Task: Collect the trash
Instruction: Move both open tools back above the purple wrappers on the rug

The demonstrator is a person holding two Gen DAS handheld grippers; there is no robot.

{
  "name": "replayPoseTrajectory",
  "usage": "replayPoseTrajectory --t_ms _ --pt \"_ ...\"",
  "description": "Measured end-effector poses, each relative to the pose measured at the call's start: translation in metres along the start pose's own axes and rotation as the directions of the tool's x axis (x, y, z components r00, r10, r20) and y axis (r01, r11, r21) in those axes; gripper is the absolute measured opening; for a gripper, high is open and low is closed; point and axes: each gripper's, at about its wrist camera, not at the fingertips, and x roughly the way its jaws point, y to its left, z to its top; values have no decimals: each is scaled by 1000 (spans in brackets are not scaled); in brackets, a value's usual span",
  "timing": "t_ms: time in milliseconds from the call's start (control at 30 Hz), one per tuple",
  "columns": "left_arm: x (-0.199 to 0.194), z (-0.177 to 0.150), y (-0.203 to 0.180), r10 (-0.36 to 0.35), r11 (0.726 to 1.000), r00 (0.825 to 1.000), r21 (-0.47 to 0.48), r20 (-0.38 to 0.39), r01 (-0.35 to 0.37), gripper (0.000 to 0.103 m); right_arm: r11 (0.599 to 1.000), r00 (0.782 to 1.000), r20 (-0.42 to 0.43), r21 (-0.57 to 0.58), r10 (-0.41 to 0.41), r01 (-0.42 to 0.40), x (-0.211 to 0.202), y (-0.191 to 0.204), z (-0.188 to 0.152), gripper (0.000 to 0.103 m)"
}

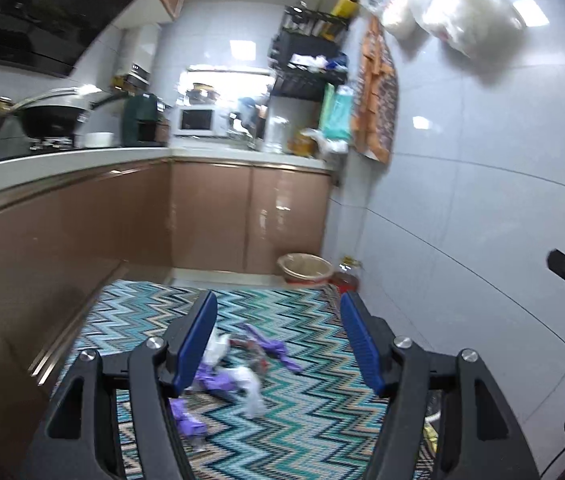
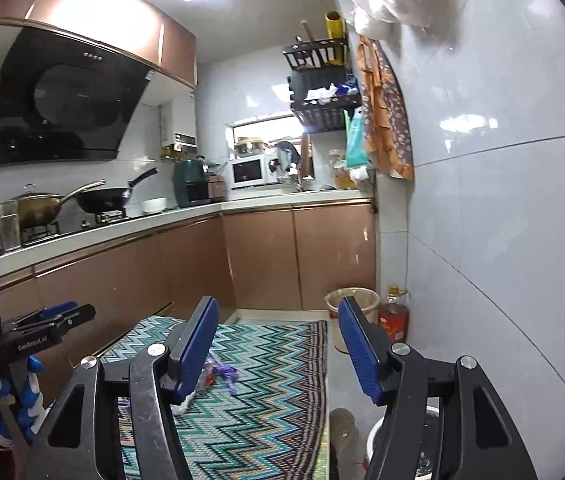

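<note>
Kitchen zigzag rug (image 1: 306, 412) strewn with purple-and-white trash (image 1: 234, 376), left claw (image 1: 278, 344) and right claw (image 2: 278, 344) both spread, empty.

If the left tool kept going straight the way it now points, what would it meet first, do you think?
Probably the trash on the zigzag rug: the left tool stands open and empty, tilted slightly down, with the purple and white scraps lying just ahead between its fingers. Depth is hard to judge.
</note>
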Motion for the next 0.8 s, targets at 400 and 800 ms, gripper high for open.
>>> replayPoseTrajectory --t_ms 400,800 --pt "-47 1 37 76 995 995 -68 62 -72 65 997 997 37 -33 69 -67 -22 35 -6 65" --pt "-61 -5 40 95 992 992 -86 84 -87 65 994 994 56 -54 94 -91 -35 53 -9 67"
